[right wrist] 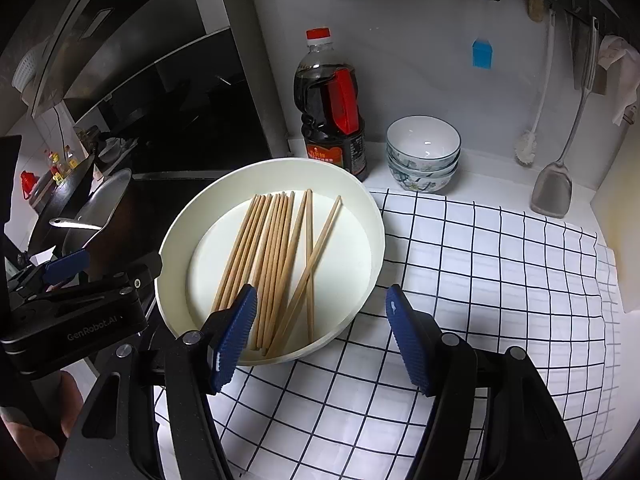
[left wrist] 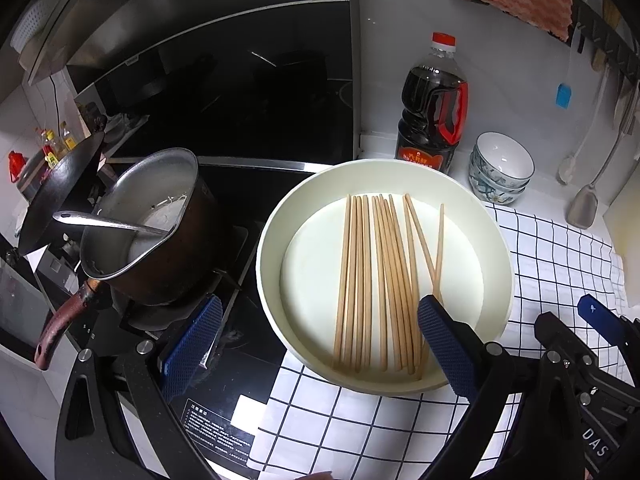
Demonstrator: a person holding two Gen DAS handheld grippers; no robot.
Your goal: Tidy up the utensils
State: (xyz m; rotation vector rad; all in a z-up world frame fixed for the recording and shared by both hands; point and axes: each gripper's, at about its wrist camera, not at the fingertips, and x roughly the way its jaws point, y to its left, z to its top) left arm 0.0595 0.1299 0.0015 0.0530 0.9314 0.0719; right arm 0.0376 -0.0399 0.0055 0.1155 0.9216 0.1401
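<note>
Several wooden chopsticks (left wrist: 380, 280) lie side by side in a round white tray (left wrist: 276, 208); they also show in the right wrist view (right wrist: 276, 264), in the tray (right wrist: 368, 216). My left gripper (left wrist: 316, 344) is open and empty, held over the tray's near left rim, one finger outside the tray and one above the chopsticks' near ends. My right gripper (right wrist: 320, 340) is open and empty, over the tray's near right rim. The right gripper also shows at the lower right of the left wrist view (left wrist: 592, 320).
A pot with a ladle (left wrist: 140, 224) sits on the stove left of the tray. A soy sauce bottle (right wrist: 332, 108) and stacked bowls (right wrist: 424, 156) stand behind it. A checked cloth (right wrist: 480, 280) covers the counter. A spatula (right wrist: 554, 188) and brush hang at right.
</note>
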